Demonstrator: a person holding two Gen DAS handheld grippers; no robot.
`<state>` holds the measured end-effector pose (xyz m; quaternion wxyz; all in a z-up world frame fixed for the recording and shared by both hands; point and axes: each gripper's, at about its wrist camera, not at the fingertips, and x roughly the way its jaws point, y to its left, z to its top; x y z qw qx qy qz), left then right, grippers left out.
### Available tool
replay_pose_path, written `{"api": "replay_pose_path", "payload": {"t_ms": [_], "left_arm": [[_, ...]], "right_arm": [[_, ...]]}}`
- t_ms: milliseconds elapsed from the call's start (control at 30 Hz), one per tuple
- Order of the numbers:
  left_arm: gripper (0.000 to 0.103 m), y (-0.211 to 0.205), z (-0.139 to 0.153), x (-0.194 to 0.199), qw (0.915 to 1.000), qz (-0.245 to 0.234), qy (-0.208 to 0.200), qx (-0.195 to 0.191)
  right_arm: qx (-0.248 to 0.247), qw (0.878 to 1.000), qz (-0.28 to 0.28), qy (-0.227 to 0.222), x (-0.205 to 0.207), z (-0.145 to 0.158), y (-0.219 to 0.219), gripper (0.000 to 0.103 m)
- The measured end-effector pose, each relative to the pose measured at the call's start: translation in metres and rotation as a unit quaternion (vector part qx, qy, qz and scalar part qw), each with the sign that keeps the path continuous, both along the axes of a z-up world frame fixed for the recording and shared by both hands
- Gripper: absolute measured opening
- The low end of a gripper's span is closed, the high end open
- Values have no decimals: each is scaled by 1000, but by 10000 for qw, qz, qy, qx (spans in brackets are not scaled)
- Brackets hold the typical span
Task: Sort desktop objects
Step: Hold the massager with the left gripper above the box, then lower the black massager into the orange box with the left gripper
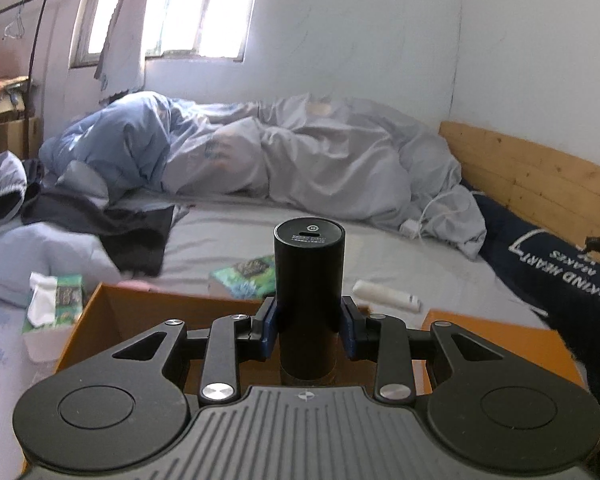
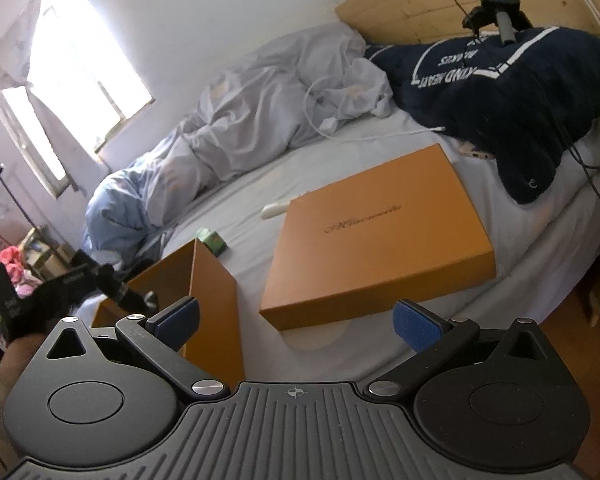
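My left gripper [image 1: 309, 318] is shut on a black cylinder [image 1: 309, 280], held upright over the open orange box [image 1: 148, 300]. My right gripper [image 2: 296, 322] is open and empty, above the bed between the open orange box [image 2: 212, 280] and its orange lid [image 2: 376, 232]. A green packet [image 1: 244, 276] and a white tube [image 1: 386, 295] lie on the sheet beyond the box. In the right wrist view the packet [image 2: 212, 240] and tube [image 2: 274, 210] lie behind the box and lid. The left gripper [image 2: 100, 280] shows at the box's left.
A tissue pack [image 1: 54, 300] lies left of the box. A crumpled grey-blue duvet [image 1: 260, 152] fills the back of the bed. A navy pillow [image 2: 500, 80] lies by the wooden headboard [image 2: 420, 0]. Dark clothes [image 1: 100, 220] lie at left. A white cable [image 2: 340, 120] runs across the sheet.
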<state>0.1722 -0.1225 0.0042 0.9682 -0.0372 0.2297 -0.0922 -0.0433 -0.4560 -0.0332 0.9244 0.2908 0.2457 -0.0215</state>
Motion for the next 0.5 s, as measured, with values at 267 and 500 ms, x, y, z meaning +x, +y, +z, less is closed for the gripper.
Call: {"api": "replay_pose_path", "payload": {"t_ms": [267,500], "left_arm": [[34,9,-23,-13,9986,-39,525,22],[34,11,-43,-18,9945,-42,1025,188]], "right_arm": [[-49,10000,61,6,0,1,2,103],[-58,9999,95,41,1,1,2,103]]}}
